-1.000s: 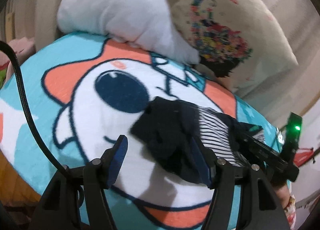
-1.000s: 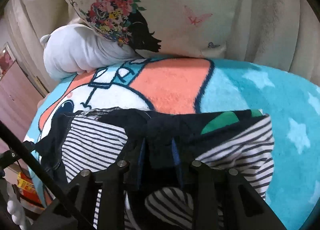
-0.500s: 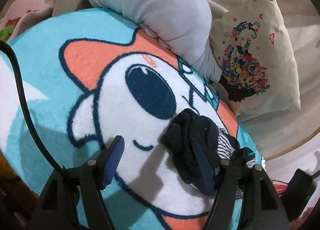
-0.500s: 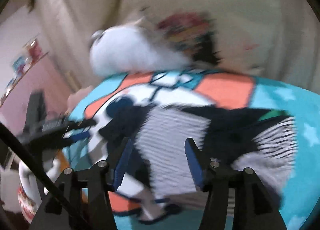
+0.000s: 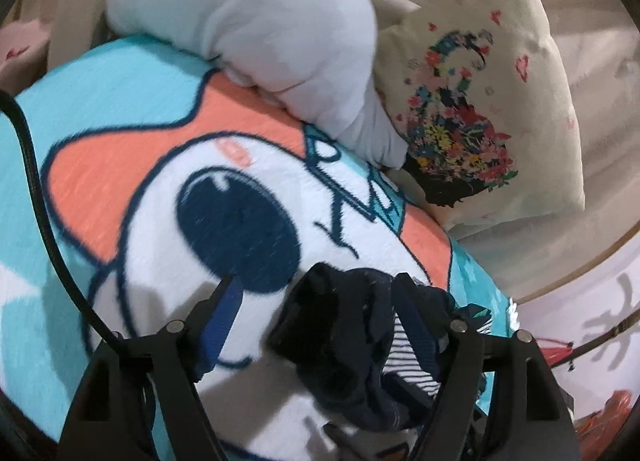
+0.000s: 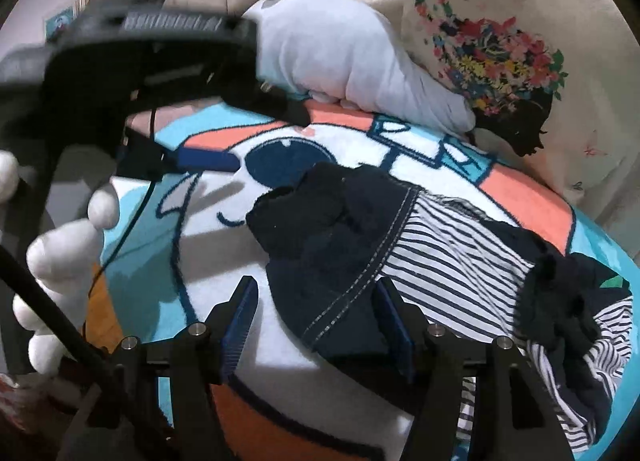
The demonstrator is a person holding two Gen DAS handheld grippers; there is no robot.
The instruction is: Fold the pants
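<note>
Dark navy pants [image 6: 352, 245] with a striped lining lie in a crumpled heap on a cartoon-print blanket [image 6: 208, 229], as seen from the right wrist camera, where the whole garment shows: a dark bunched end toward the printed eye, a white-stitched seam, and striped cloth trailing off to the right. The right gripper [image 6: 316, 321] hovers over that dark end with its jaws apart and the blue pads clear of the cloth; they have just been opening, with the edge of the fabric lying between them but not pinched. Only this view shows the left gripper [image 6: 208, 160] from outside, its black body held by a white-gloved hand [image 6: 60, 261] above the blanket's left side. The left wrist camera instead shows just the near end of the pants [image 5: 340, 345], bunched beside its right finger, with the left gripper [image 5: 316, 293] spread wide and nothing pressed between the pads; its jaws too have just been opening. A pale plush toy [image 5: 256, 33] and a flower-print pillow [image 5: 480, 101] lie beyond the blanket [image 5: 132, 109] in both views. A second ago the right gripper's pads were pinching a fold of the dark cloth; that fold is now released, and the camera looks across the blanket toward the other gripper.
</note>
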